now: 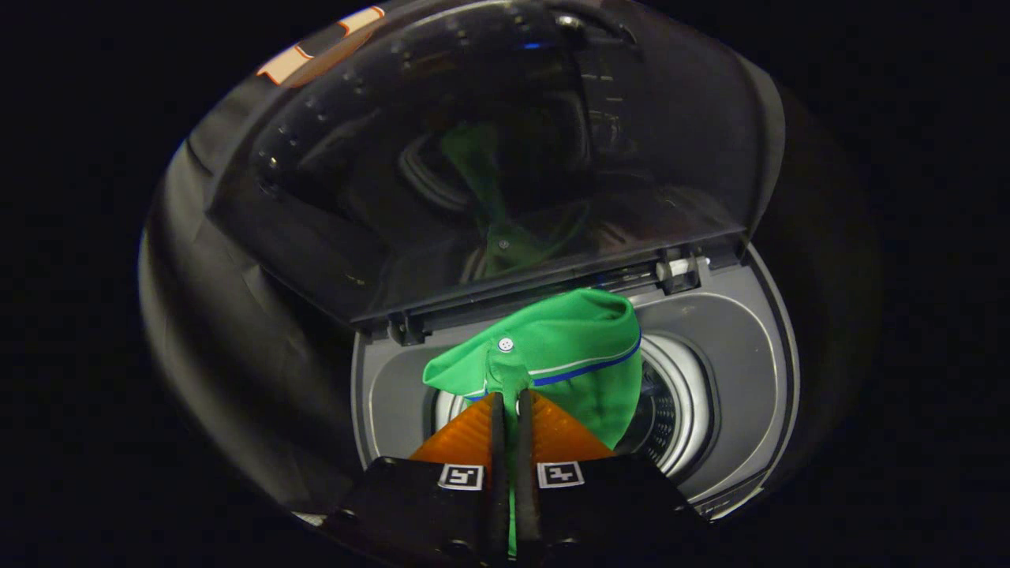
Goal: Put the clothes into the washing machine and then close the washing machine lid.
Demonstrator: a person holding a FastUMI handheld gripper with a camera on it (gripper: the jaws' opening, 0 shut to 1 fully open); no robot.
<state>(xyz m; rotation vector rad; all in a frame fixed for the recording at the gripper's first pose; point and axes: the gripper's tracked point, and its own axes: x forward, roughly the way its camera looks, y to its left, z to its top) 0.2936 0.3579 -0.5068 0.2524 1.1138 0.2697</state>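
Green polo shirt (572,347), white button at the placket, white and blue stripe along the collar edge, pinched at the placket by the claw (509,402). Both fingers pressed nearly together on a fold of green cloth, a strip of the same cloth visible in the narrow gap between them lower down. Square black-and-white markers on the finger bases. Shirt bunched just ahead of the fingertips, hanging over the round drum opening (671,410) of the washing machine (734,331), collar uppermost and near the back edge of the opening. Whether the lower part of the shirt already touches the drum: cannot tell, hidden behind the fingers. Perforated metal drum wall showing to the right of the shirt, ringed by a pale rim. Grey top panel of the machine all around the opening. Dark, see-through lid (489,158) raised and tilted back beyond the shirt, hinged along the rear of the top panel, one hinge block (678,270) near its right end and another by its left end. Faint green reflection of the shirt in the lid's glossy surface. Dark cloth beside the machine on the left.
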